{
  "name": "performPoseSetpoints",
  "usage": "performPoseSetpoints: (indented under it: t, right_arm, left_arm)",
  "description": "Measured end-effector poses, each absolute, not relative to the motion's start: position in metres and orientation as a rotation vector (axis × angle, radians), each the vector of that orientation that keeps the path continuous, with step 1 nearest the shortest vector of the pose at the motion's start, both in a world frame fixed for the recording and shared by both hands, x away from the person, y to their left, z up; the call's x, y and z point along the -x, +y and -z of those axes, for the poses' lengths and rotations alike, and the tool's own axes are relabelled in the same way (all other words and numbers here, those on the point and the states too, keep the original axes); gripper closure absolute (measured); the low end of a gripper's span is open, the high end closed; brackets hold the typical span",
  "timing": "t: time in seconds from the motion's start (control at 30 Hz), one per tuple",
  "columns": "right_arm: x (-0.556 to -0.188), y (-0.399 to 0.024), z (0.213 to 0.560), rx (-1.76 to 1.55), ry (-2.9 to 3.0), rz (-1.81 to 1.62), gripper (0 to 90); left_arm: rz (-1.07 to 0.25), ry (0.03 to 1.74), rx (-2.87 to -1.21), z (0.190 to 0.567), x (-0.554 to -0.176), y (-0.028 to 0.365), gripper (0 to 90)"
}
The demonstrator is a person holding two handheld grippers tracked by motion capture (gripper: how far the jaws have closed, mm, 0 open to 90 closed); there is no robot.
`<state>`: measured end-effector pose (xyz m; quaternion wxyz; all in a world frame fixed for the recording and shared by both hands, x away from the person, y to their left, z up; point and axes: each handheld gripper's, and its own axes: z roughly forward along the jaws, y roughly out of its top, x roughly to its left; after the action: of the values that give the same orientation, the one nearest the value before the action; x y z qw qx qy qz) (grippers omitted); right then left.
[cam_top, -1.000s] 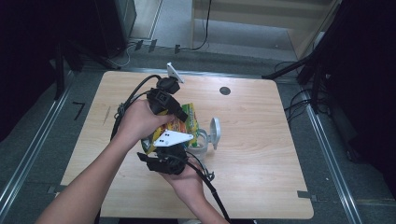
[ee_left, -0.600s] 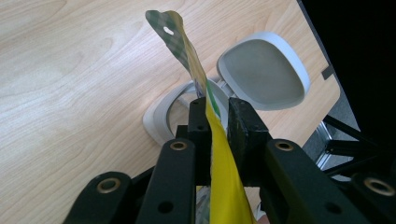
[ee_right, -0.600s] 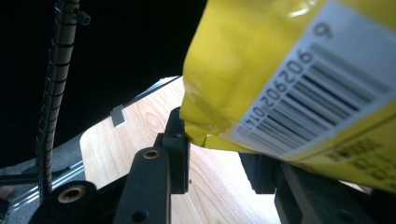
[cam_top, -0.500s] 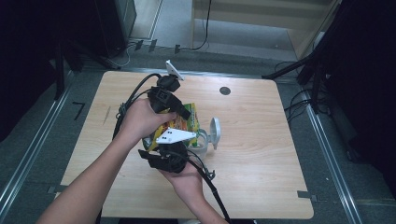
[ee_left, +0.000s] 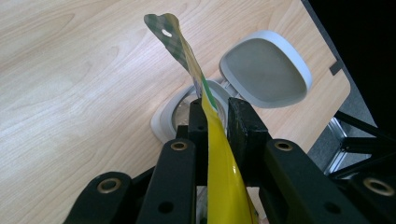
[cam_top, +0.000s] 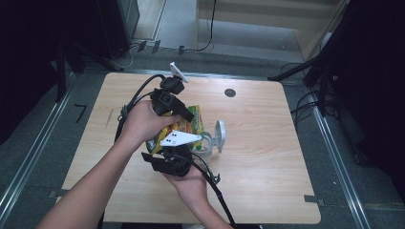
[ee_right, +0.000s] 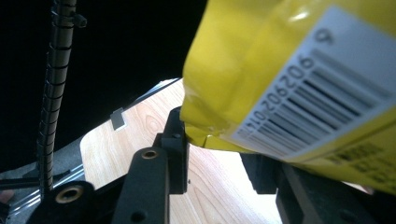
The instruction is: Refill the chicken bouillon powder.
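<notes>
While mid-table, yellow packet (cam_top: 184, 125) beside container (cam_top: 210, 142)

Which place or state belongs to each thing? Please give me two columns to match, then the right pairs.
Things:
1. yellow packet
2. grey container
3. container lid
4. round dark spot

Place or state:
A. hinged open, standing up
B. on the bare tabletop, far side
C. pinched between the jaws of the left gripper
D. on the table, below the packet

Pairs: 1-C, 2-D, 3-A, 4-B
</notes>
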<state>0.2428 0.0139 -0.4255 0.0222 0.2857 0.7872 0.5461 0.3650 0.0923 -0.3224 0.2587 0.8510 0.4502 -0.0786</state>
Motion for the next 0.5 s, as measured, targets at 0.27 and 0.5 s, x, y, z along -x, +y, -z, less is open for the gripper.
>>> performPoseSetpoints:
  t: [0.27,0.5]
  right_arm:
    - [-0.2394,0.0141,0.4235,-0.848,2.434,-1.636,66.9]
    - [-0.2407,0.0132,0.4236,-0.854,2.433,-1.642,67.8]
  left_arm:
    - [0.225,1.244,-2.29,0.3234,-0.3681,0.0925,80.7]
    - [0.226,1.236,-2.292,0.3235,-0.3679,0.0922,80.3]
